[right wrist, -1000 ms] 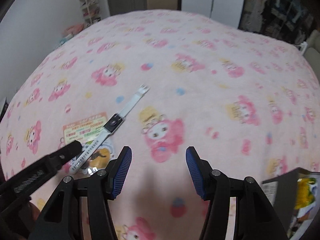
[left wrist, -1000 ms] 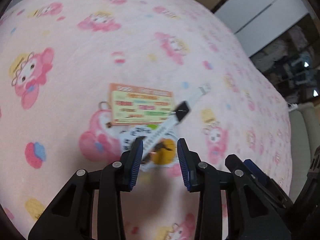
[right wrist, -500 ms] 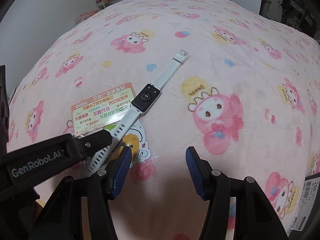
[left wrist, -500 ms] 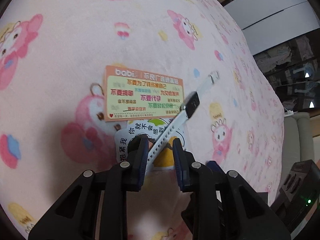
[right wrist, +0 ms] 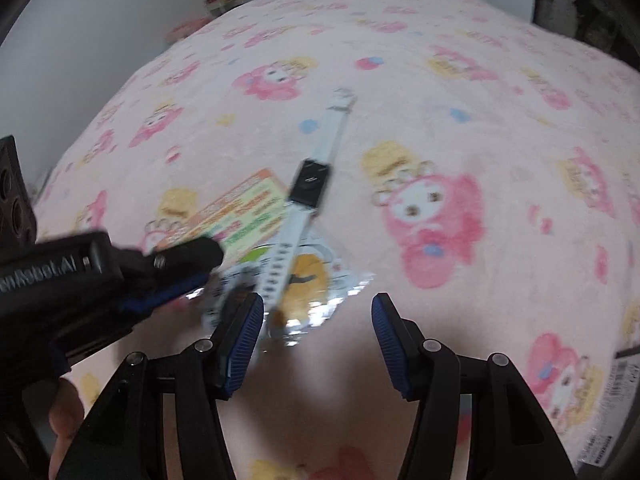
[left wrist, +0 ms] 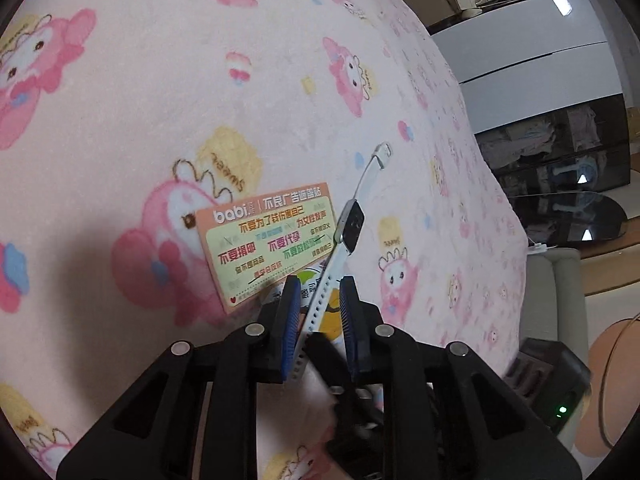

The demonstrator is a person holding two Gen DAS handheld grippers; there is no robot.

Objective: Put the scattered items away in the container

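Observation:
A white-strapped smartwatch (left wrist: 352, 226) with a black face lies on the pink cartoon blanket, also in the right wrist view (right wrist: 310, 184). An orange and green card (left wrist: 272, 242) and a round yellow sticker sheet (right wrist: 308, 280) lie under it. My left gripper (left wrist: 319, 308) is narrowed around the watch's near strap end, with the strap between its blue pads (left wrist: 290, 312); whether both pads press it is unclear. It shows from the side in the right wrist view (right wrist: 176, 276). My right gripper (right wrist: 318, 332) is open and empty, just in front of the sticker sheet.
The blanket (left wrist: 120, 120) covers a bed. A black box's edge with a label (right wrist: 624, 368) sits at the right. A black device with a green light (left wrist: 560, 376) and a grey sofa arm (left wrist: 552, 292) lie beyond the bed edge.
My left gripper has narrowed around the watch strap and the watch has swung more upright in its view. My right gripper has moved closer to the watch and stickers.

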